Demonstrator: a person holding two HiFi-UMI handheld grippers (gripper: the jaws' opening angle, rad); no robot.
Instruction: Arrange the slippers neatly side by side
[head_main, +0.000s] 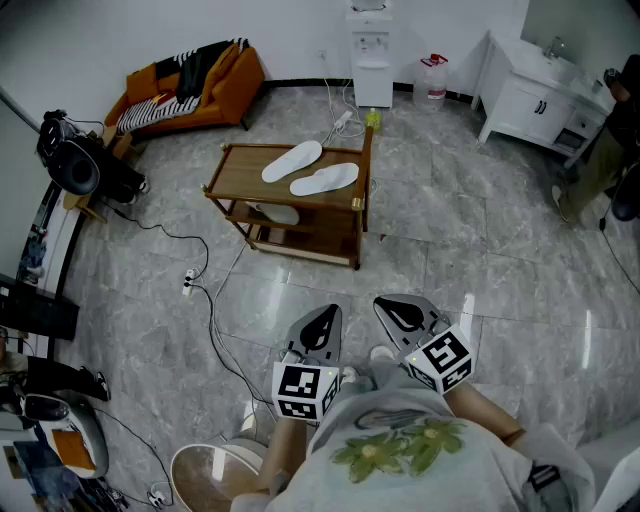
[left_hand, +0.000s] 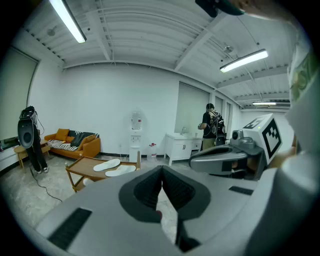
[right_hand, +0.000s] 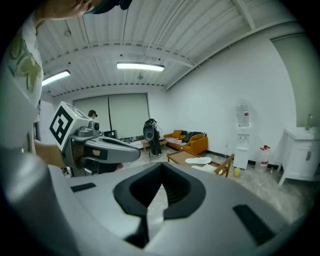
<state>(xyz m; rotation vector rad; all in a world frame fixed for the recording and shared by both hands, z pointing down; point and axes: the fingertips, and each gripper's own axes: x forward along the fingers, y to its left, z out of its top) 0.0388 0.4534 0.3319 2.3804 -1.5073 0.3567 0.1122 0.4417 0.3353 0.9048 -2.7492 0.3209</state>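
Standing well back from the low wooden two-tier trolley (head_main: 236, 190), the person holds both tools close to the body, at the bottom of the head view.

- The left gripper (head_main: 325, 318) has its jaws pressed together, tips meeting, nothing between them. Its own view shows the left gripper (left_hand: 162, 170) the same way.
- The right gripper (head_main: 396, 304) is likewise closed tip to tip and empty, and its own view confirms this for the right gripper (right_hand: 162, 168).
- The two sit beside each other without touching, both tilted a little down toward the floor ahead.

Two flat white slippers lie on the trolley's top shelf, the farther slipper (head_main: 292, 161) and the nearer slipper (head_main: 325, 180). They are near one another and slant the same general way, but are not parallel. Whether their edges touch I cannot tell. Both are well apart from either gripper.

A white object (head_main: 276, 213) rests on the lower shelf, partly hidden, so its kind is unclear.

Surroundings:
- grey marble-tile floor (head_main: 450, 250)
- orange sofa (head_main: 190, 85) against the far wall
- white water dispenser (head_main: 372, 60)
- white vanity cabinet (head_main: 530, 95)
- black cable (head_main: 210, 300) trailing across the floor near the trolley
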